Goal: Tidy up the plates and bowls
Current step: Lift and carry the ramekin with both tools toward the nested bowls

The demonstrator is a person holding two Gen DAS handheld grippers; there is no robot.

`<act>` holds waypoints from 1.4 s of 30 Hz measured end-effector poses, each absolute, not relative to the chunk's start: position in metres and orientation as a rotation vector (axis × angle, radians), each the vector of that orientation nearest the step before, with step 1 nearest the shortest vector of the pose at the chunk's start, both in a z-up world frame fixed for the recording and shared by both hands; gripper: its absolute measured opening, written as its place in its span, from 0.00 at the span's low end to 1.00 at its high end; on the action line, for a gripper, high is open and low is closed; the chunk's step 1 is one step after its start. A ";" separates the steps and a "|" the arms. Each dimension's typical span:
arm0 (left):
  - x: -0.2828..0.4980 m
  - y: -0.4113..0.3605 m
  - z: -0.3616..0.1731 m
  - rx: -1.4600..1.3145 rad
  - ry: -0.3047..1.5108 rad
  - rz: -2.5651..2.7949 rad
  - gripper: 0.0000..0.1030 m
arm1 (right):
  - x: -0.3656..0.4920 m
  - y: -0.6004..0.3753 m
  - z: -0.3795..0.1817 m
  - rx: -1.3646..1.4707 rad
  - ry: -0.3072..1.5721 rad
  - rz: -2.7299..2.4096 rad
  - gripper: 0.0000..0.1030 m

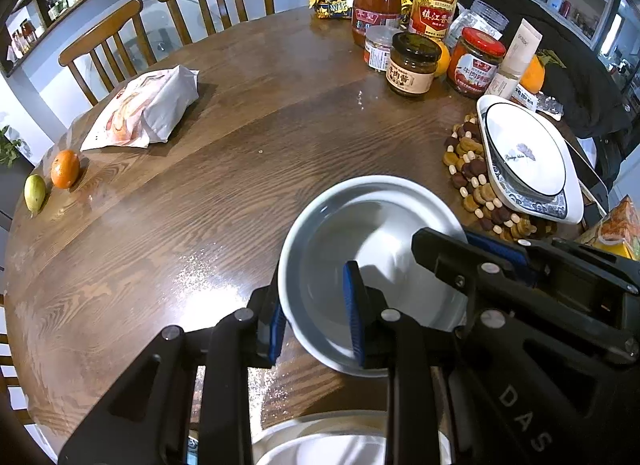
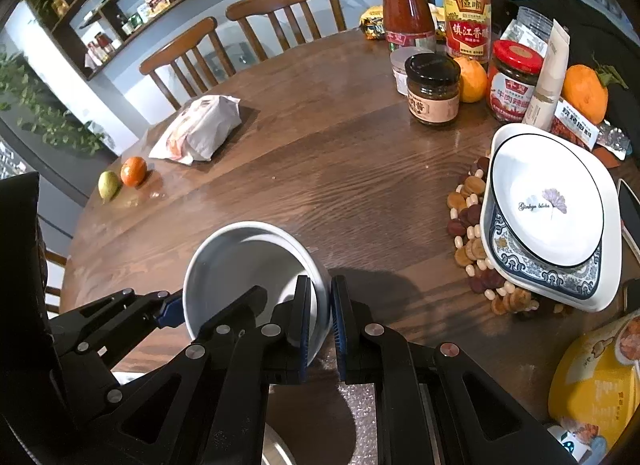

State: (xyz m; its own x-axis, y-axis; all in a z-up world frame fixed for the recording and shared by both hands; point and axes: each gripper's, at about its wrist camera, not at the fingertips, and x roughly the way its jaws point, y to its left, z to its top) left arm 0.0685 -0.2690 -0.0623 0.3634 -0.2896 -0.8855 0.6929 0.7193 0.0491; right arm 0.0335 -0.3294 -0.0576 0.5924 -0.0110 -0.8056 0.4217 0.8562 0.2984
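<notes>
A plain white bowl (image 1: 352,249) is held tilted above the round wooden table (image 1: 240,137), gripped from both sides. My left gripper (image 1: 316,313) is shut on its near-left rim, one blue pad inside and one outside. My right gripper (image 2: 320,321) is shut on the opposite rim of the same bowl (image 2: 240,265); its arm shows in the left wrist view (image 1: 520,265). A white round plate (image 2: 548,201) sits in a blue-patterned square dish (image 2: 540,269) on a beaded mat (image 2: 472,225) at the right. Another white dish (image 1: 320,441) lies below my left gripper.
Jars, sauce bottles and oranges (image 2: 472,65) crowd the table's far right. A snack bag (image 2: 200,129), an orange (image 2: 134,171) and a green fruit (image 2: 109,185) lie at the left. Two wooden chairs (image 2: 240,37) stand behind. A yellow package (image 2: 596,377) sits near right.
</notes>
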 end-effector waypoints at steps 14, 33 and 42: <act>0.057 -0.261 -0.057 0.459 0.997 -0.661 0.24 | 0.020 -0.322 -0.052 0.498 0.889 -0.264 0.13; 0.038 -0.244 -0.036 0.441 0.935 -0.682 0.24 | -0.002 -0.304 -0.032 0.473 0.838 -0.283 0.13; 0.024 -0.239 -0.024 0.443 0.894 -0.698 0.24 | -0.018 -0.295 -0.018 0.456 0.805 -0.298 0.13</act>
